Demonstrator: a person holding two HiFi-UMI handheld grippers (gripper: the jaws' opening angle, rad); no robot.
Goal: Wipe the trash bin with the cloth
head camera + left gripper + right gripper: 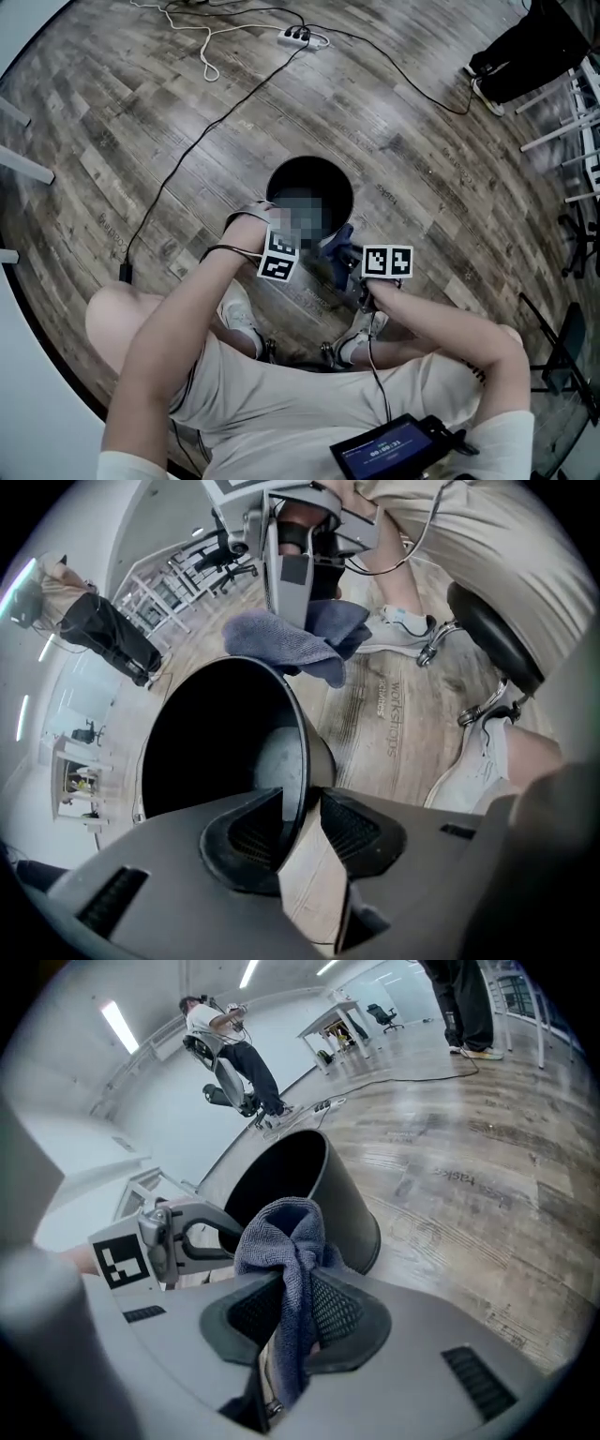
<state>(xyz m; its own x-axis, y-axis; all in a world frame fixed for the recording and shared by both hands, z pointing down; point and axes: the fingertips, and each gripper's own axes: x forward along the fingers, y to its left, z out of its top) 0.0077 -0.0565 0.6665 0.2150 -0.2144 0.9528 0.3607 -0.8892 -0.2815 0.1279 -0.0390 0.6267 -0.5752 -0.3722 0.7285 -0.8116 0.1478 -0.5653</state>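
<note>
At the near rim of the trash bin, the left gripper stood with its jaws partly apart and astride the thin black wall, one pad inside and one outside, neither seeming to press on it. The right gripper was clamped on the cloth, a blue-grey towel bunched into a fold above the pads with a tail hanging below them. It was held just beside the bin's outer wall, on the person's right, and looked clear of it. The bin itself stood upright and empty on the floor, just ahead of the seated person's shoes. The step in hand appeared to be bringing the cloth to the bin for a wipe. The next move probably called for the left gripper to close on the rim and steady it, then for the cloth to be pressed to the wall or rim and rubbed along it, since so light a bin could slide or tip on the smooth boards. The floor was grey wood-pattern plank, crossed by a black cable that ran from a white power strip. Beyond lay a bright open room with white desks and another person far off.
</note>
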